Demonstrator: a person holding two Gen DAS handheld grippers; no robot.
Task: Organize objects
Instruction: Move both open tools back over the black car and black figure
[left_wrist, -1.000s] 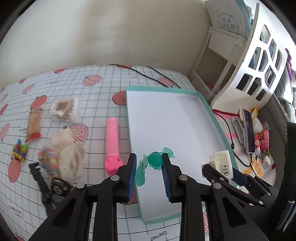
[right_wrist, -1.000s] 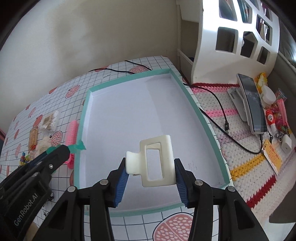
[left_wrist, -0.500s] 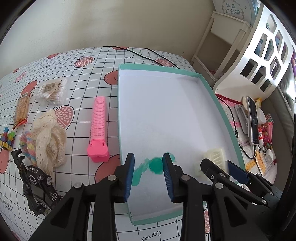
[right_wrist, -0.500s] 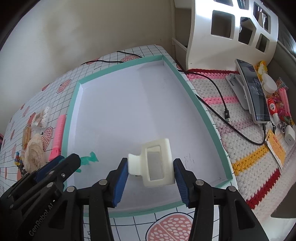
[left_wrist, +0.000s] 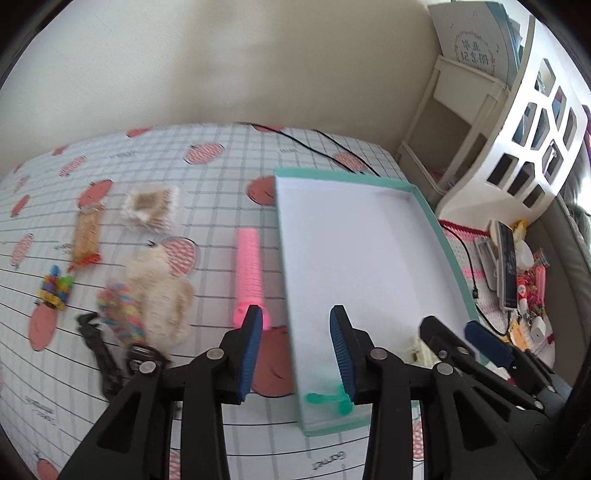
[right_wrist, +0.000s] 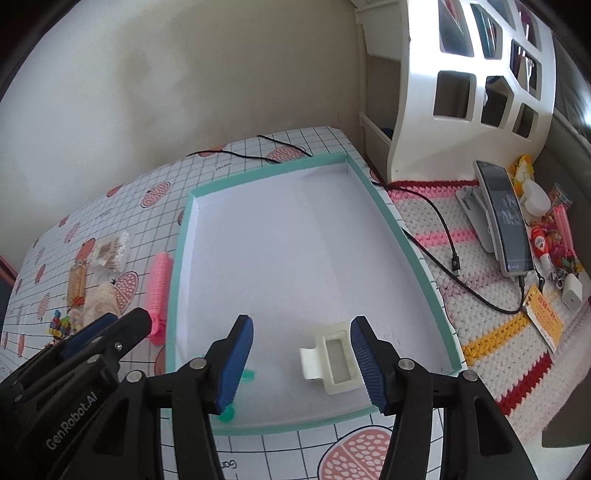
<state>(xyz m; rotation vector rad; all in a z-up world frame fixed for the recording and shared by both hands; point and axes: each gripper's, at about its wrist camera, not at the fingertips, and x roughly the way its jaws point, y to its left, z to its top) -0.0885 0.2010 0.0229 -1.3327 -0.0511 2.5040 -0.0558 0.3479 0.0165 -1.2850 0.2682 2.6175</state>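
Mostly, the views are filled by a tabletop with a white checked cloth printed with red fruit (left_wrist: 207, 173), and on it lies a shallow rectangular box with a teal rim and white floor (right_wrist: 384, 214). To the right of the box stands a white shelf unit with cut-out windows (right_wrist: 476, 85), and below it a crocheted mat in white, pink, yellow and red (right_wrist: 491, 339) that carries a dark phone on a stand (right_wrist: 506, 221) and small clutter.

Both grippers hang over the near end of the box. The left gripper (left_wrist: 295, 354) has its blue-padded fingers wide apart and holds nothing; its left finger is over the cloth and its right finger is over the box floor. The right gripper (right_wrist: 301, 360) also has its fingers spread apart, with nothing clamped.

Left of the box, just beside its wall, lies a pink ribbed hair roller (left_wrist: 249, 266). Further left are a cream lace scrunchie (left_wrist: 162, 291), a multicoloured scrunchie (left_wrist: 122, 314) touching it, a packet of cotton swabs (left_wrist: 151, 206) and a black clip (left_wrist: 99, 354).

Inside the box, a cream rectangular claw hair clip (right_wrist: 330, 358) rests on the floor near the front wall, close to the right finger of the right gripper; I cannot tell if they touch. A small teal plastic hair clip (left_wrist: 328, 400) lies in the near left corner of the box, partly hidden behind the fingers.
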